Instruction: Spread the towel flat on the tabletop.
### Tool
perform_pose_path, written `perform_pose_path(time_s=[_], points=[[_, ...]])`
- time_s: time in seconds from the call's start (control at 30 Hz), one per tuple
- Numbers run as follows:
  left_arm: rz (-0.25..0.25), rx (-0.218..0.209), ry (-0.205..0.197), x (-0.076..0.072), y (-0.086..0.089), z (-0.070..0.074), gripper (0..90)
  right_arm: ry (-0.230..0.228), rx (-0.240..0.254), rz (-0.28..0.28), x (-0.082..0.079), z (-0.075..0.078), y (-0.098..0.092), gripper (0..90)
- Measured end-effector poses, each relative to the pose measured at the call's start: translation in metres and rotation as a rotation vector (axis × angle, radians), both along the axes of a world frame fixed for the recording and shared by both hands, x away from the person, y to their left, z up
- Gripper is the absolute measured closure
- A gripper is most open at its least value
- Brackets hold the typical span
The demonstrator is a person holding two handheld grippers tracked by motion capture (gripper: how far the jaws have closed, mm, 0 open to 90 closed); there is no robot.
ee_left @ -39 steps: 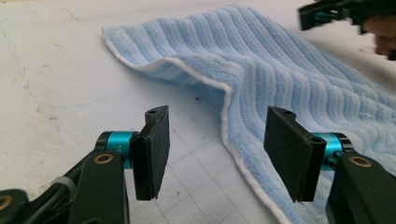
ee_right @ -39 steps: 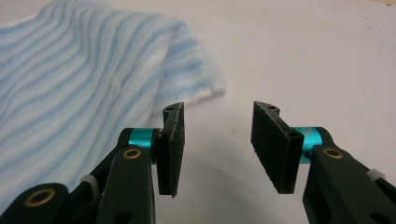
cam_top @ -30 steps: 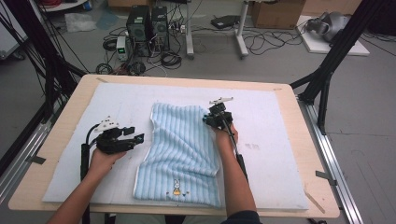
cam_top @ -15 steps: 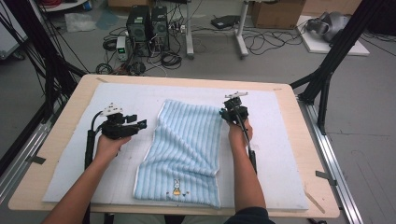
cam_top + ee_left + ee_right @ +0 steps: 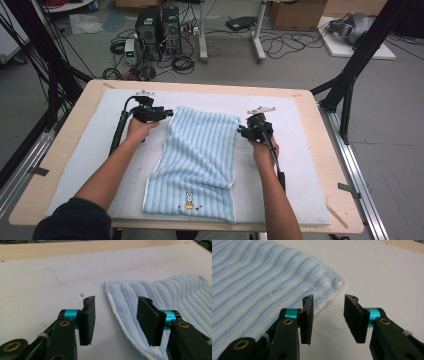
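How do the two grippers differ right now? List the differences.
The left gripper sits at the towel's far left corner; the right gripper sits lower down, at its right edge. The left's jaws have just been closing, the right's opening. Both stand open, gripping nothing.

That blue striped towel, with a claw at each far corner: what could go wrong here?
1. The left gripper has just been closing with its jaws astride the towel edge but not pinching; it might catch only the white hem and slip.
2. The right gripper, just opening, sits beside its corner, so one-sided lifting could skew the towel across the white mat.
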State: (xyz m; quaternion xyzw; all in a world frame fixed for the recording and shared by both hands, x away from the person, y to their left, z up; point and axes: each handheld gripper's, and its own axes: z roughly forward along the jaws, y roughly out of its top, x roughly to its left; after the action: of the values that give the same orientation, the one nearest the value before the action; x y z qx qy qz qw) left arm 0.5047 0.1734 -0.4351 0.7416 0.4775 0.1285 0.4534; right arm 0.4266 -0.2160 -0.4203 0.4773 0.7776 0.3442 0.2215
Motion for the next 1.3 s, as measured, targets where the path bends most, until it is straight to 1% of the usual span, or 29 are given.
perform_pose_path(time_s=[0.1, 0.17, 0.2, 0.27, 0.3, 0.33, 0.37, 0.4, 0.43, 0.5, 0.57, 0.6, 0.63, 0.67, 0.7, 0.73, 0.77, 0.83, 0.9, 0.93, 1.0, 1.03, 1.07, 1.1, 1.13, 1.17, 1.2, 1.27, 1.3], points=[[-0.005, 0.041, 0.046, 0.018, -0.011, -0.006, 52.5, -0.003, 0.011, -0.002, -0.003, 0.002, -0.005, 58.0], [-0.004, 0.058, 0.056, 0.024, -0.020, -0.011, 52.5, -0.001, 0.025, -0.002, -0.004, 0.002, -0.007, 57.6], [-0.003, 0.084, 0.041, 0.024, -0.025, -0.012, 52.4, -0.004, 0.028, 0.003, -0.004, 0.003, -0.008, 57.5], [0.004, 0.170, -0.007, 0.022, -0.032, -0.011, 58.4, -0.005, 0.037, 0.002, -0.006, 0.003, -0.007, 57.2], [-0.010, 0.219, -0.035, 0.021, -0.033, -0.011, 67.6, -0.008, 0.036, 0.007, -0.007, 0.002, -0.007, 56.9], [-0.039, 0.213, -0.038, 0.021, -0.033, -0.011, 82.9, -0.006, 0.034, 0.008, -0.007, 0.002, -0.006, 56.7], [-0.038, 0.213, -0.036, 0.021, -0.032, -0.010, 87.9, -0.004, 0.030, 0.011, -0.007, 0.002, -0.005, 56.7], [-0.021, 0.227, -0.041, 0.021, -0.031, -0.010, 88.3, -0.001, 0.029, 0.013, -0.007, 0.001, -0.005, 56.6], [0.011, 0.242, -0.042, 0.022, -0.027, -0.009, 88.5, 0.003, 0.031, 0.011, -0.007, 0.001, -0.004, 56.7], [0.091, 0.212, -0.041, 0.023, -0.018, -0.010, 88.6, 0.001, 0.028, 0.014, -0.006, 0.000, -0.003, 56.7], [0.130, 0.200, -0.051, 0.023, -0.011, -0.010, 88.1, 0.001, 0.030, 0.009, -0.005, -0.002, -0.001, 56.7], [0.140, 0.174, -0.057, 0.023, -0.009, -0.010, 83.9, 0.000, 0.037, 0.007, -0.004, -0.003, 0.000, 56.7], [0.145, 0.140, -0.038, 0.023, -0.007, -0.010, 69.1, 0.001, 0.045, 0.006, -0.003, -0.004, 0.001, 56.7], [0.143, 0.118, -0.022, 0.022, -0.005, -0.009, 53.4, -0.001, 0.050, 0.010, -0.002, -0.005, 0.003, 56.6], [0.131, 0.117, -0.024, 0.019, -0.004, -0.007, 50.7, 0.000, 0.056, 0.011, 0.000, -0.007, 0.004, 56.7], [0.121, 0.113, -0.033, 0.015, -0.002, -0.006, 50.7, 0.006, 0.063, 0.013, 0.002, -0.009, 0.006, 56.7], [0.107, 0.096, -0.026, 0.012, 0.000, -0.005, 50.5, 0.013, 0.073, 0.013, 0.004, -0.011, 0.008, 56.7], [0.078, 0.079, -0.009, 0.005, 0.004, -0.004, 51.6, 0.032, 0.106, 0.022, 0.007, -0.015, 0.013, 56.7], [0.060, 0.054, 0.023, -0.003, 0.005, -0.004, 53.9, 0.052, 0.112, 0.033, 0.009, -0.019, 0.019, 56.7], [0.047, 0.040, 0.037, -0.006, 0.005, -0.005, 55.1, 0.054, 0.111, 0.043, 0.011, -0.021, 0.022, 57.3], [0.005, 0.042, 0.071, -0.012, 0.003, -0.007, 56.8, 0.059, 0.097, 0.048, 0.013, -0.024, 0.028, 58.7], [-0.014, 0.045, 0.082, -0.015, 0.001, -0.008, 56.9, 0.061, 0.079, 0.047, 0.014, -0.026, 0.030, 60.7], [-0.035, 0.048, 0.079, -0.017, -0.001, -0.011, 58.0, 0.051, 0.062, 0.041, 0.014, -0.026, 0.032, 65.3], [-0.044, 0.088, 0.038, -0.020, -0.002, -0.012, 59.8, 0.039, 0.046, 0.037, 0.014, -0.026, 0.033, 73.7], [-0.050, 0.134, 0.010, -0.021, -0.003, -0.012, 69.9, 0.035, 0.019, 0.036, 0.015, -0.025, 0.034, 81.1], [-0.061, 0.120, 0.007, -0.019, -0.002, -0.013, 84.5, 0.031, 0.005, 0.043, 0.017, -0.025, 0.036, 86.0], [-0.037, 0.095, 0.005, -0.017, -0.002, -0.015, 86.8, 0.026, -0.003, 0.041, 0.019, -0.025, 0.038, 86.7], [-0.007, 0.119, -0.029, -0.014, -0.004, -0.016, 87.7, 0.021, -0.019, 0.023, 0.027, -0.024, 0.040, 87.2], [0.020, 0.111, -0.023, -0.010, -0.005, -0.016, 87.8, 0.017, -0.027, 0.015, 0.031, -0.024, 0.041, 87.2]])
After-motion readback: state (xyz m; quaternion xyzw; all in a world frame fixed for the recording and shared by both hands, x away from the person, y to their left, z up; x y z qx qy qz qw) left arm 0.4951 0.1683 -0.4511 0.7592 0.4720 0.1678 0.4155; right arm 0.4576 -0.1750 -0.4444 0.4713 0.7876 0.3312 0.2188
